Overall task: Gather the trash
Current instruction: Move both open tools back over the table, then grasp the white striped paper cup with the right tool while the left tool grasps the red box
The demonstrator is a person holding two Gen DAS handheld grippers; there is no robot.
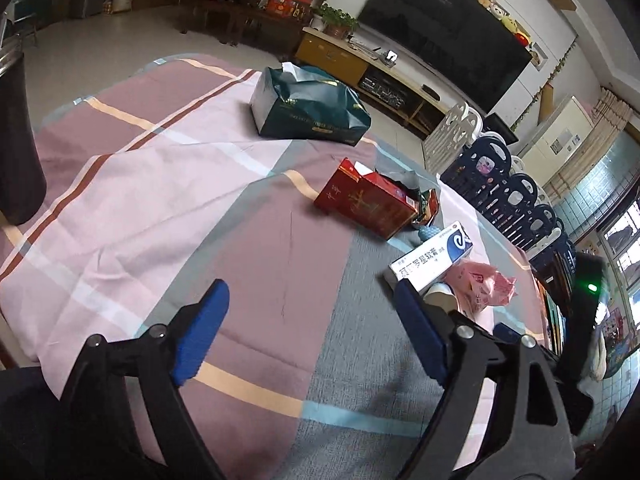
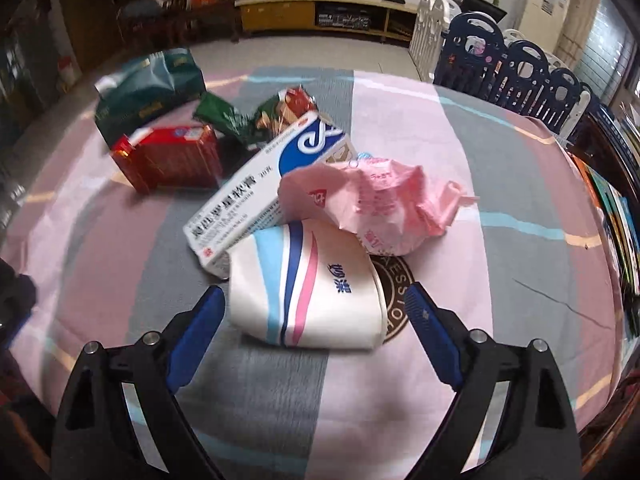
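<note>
Living room with a TV cabinet (image 1: pixel 360 68) and playpen fence (image 2: pixel 520 68) behind a table under a striped cloth (image 1: pixel 160 184). Trash clustered toward the far right edge: paper cup (image 2: pixel 304 300) on its side, pink wrapper (image 2: pixel 384 204), white-blue carton (image 2: pixel 264 196), red box (image 1: pixel 368 204), green snack bag (image 2: pixel 236 120). Dark green tissue pack (image 1: pixel 308 104) near the far edge.

Right gripper (image 2: pixel 316 320) spread wide around the cup, gripping nothing. Left gripper (image 1: pixel 312 324) wide open, empty, over bare cloth.

Seemingly nothing collected yet; no bin visible. Cup clear only from the right wrist.
</note>
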